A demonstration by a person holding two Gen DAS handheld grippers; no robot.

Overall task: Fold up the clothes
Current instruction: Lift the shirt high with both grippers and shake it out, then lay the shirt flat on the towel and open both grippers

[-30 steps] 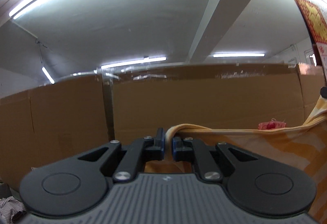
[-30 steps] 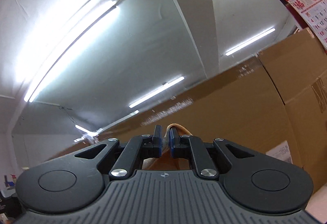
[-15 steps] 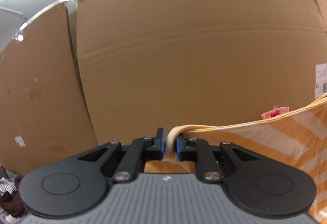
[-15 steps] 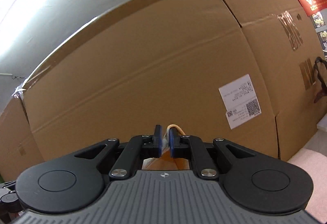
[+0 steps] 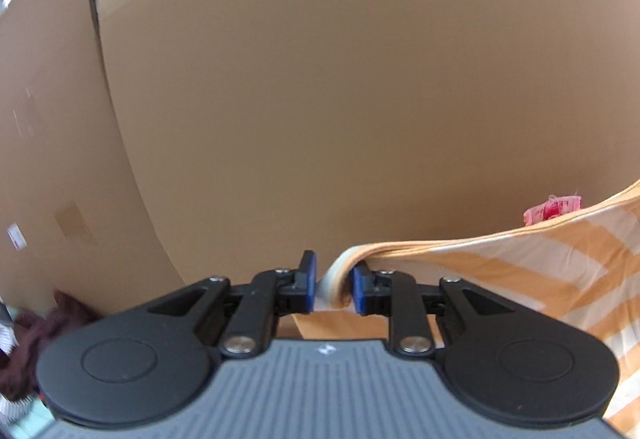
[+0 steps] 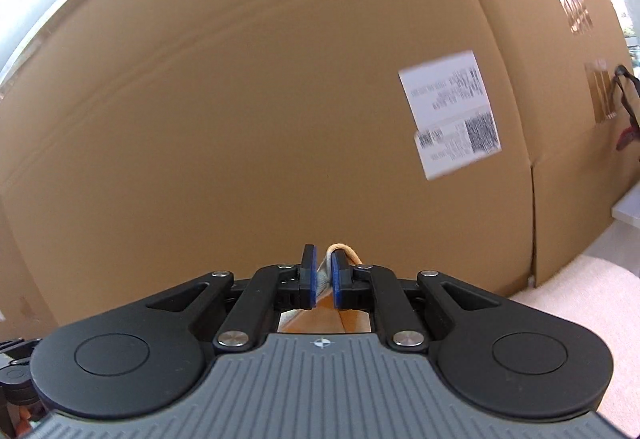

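Observation:
An orange and white striped garment hangs stretched to the right of my left gripper, with a red tag at its top edge. A folded corner of it sits between the left jaws. These jaws are opening; the cloth leans on the right pad and a small gap shows at the left pad. In the right wrist view my right gripper is shut on another bunched edge of the garment, which pokes up between the blue pads. More orange cloth shows below them.
Tall cardboard boxes stand close ahead in both views, one with a white shipping label. A dark maroon piece of clothing lies at lower left. A pale pink surface lies at lower right.
Both views have swung down from the ceiling lights to the cardboard boxes as the hands sank. The left jaws have widened around the cloth; the right jaws stay pinched on it.

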